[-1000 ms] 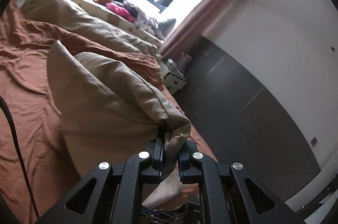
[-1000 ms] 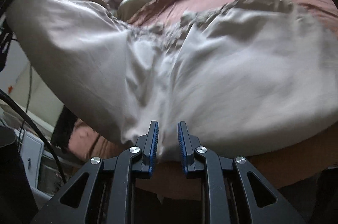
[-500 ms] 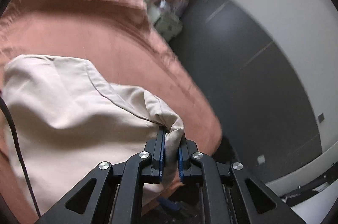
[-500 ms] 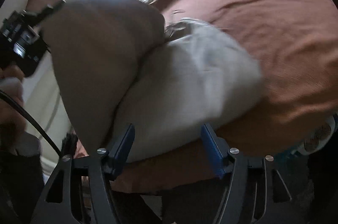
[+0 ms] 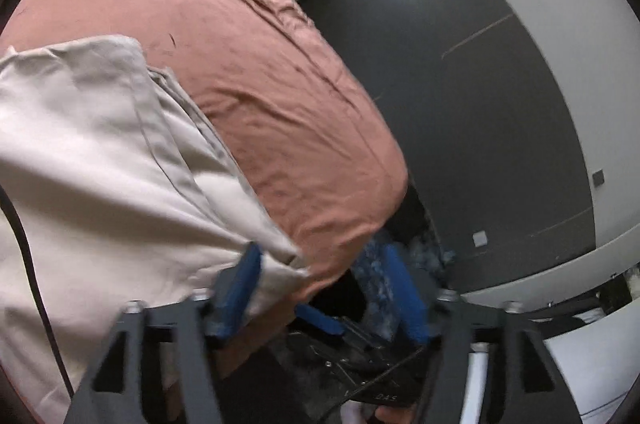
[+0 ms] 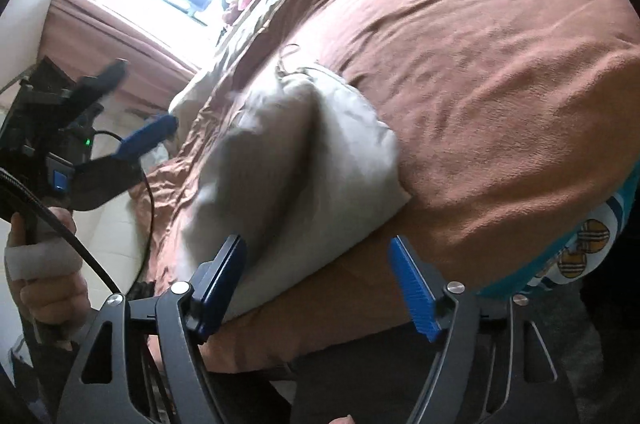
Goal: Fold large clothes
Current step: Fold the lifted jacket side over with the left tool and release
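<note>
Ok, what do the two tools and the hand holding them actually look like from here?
Both the left tool and right tool have black, triangulated cut-out finger frames with silver screw heads and ribbed blue pads. In the right wrist view the left unit carries a black box with a green light, a blue button and a black cable. The hand gripping it has white-taped fingers.

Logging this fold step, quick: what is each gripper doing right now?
Left gripper: open, holding nothing; beige garment corner lies by one finger.
Right gripper: open, holding nothing.
</note>
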Demonstrator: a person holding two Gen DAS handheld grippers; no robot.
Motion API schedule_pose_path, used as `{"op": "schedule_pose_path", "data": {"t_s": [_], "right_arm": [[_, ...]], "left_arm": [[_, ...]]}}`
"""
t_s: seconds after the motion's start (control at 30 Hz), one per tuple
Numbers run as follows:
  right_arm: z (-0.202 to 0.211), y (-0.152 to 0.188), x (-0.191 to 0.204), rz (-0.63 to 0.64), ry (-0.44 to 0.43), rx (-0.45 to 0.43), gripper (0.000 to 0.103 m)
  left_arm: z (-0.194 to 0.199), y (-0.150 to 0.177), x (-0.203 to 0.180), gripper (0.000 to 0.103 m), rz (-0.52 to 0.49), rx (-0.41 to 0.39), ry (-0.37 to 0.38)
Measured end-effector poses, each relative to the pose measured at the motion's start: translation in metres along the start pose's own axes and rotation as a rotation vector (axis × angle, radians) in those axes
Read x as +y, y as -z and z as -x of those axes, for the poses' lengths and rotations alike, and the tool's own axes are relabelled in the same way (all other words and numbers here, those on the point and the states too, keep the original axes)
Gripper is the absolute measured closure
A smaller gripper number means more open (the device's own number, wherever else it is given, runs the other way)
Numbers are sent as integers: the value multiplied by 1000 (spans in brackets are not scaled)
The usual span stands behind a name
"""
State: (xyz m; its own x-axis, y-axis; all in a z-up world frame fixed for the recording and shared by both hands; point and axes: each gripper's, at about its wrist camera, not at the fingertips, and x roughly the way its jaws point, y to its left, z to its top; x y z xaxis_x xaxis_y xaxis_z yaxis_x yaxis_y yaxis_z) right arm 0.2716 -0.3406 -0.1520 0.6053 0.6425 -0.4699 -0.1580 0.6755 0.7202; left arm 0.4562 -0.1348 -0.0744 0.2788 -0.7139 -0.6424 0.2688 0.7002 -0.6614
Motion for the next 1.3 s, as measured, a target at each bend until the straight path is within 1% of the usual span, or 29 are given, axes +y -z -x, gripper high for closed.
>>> {"op": "schedule_pose_path", "data": {"t_s": [0.03,0.1,0.17,0.2,0.23,0.27,0.37,0.43,0.57,0.63,0.67,0.7,0.73,0.83,0.87,0.9,0.93,0.97,1.0,1.03,1.1,1.17,1.23,1.3], "right_arm": [[0,0,1,3,-12,-1,30],[-1,0,6,17,-29,-4,30],[-5,-2,9,23,-32,7,30],[-18,-8,9,20,-30,15,30],[-21,-11,8,18,-32,19,30],[-24,-13,8,14,-37,20,30],[-39,-24,5,-5,-41,24,30],[-48,-32,5,-12,-17,30,30],[-58,-43,16,18,-3,58,31],[-66,-47,20,22,12,71,31],[-69,-49,23,21,19,77,33],[-71,-51,25,20,27,81,40],[-75,-54,25,18,43,84,43],[-76,-60,25,-6,57,87,63],[-77,-60,23,-18,54,82,77],[-76,-61,22,-27,50,78,84],[-74,-61,21,-33,41,73,88],[-70,-61,20,-38,26,62,92],[-65,-61,20,-35,20,54,94],[-60,-60,19,-30,20,42,95],[-52,-58,17,-24,28,17,96],[-45,-55,7,-47,28,2,96],[-44,-50,-6,-71,27,7,96],[-46,-42,-22,-102,32,30,96]], "left_arm": [[12,1,2,25,-6,-31,-4],[27,2,6,25,-7,-66,-16],[46,9,15,25,0,-98,-51],[57,15,22,25,4,-115,-79],[69,21,34,25,17,-139,-120],[75,23,43,25,28,-154,-143],[100,44,81,25,75,-200,-224],[115,60,107,25,123,-224,-281],[126,86,147,25,195,-248,-356],[127,97,164,25,236,-242,-370],[126,103,172,25,258,-239,-371],[123,107,177,25,274,-233,-372],[119,112,183,25,290,-223,-369],[103,117,191,25,305,-198,-345],[99,117,192,25,304,-191,-340],[94,118,193,26,301,-181,-338],[88,118,192,31,294,-167,-335],[86,118,190,32,286,-163,-343],[84,117,186,32,271,-166,-356],[85,115,183,33,263,-168,-345],[87,112,181,39,267,-175,-327],[87,109,177,49,264,-171,-326],[84,106,170,50,242,-163,-335],[78,104,167,50,222,-156,-349]]}}
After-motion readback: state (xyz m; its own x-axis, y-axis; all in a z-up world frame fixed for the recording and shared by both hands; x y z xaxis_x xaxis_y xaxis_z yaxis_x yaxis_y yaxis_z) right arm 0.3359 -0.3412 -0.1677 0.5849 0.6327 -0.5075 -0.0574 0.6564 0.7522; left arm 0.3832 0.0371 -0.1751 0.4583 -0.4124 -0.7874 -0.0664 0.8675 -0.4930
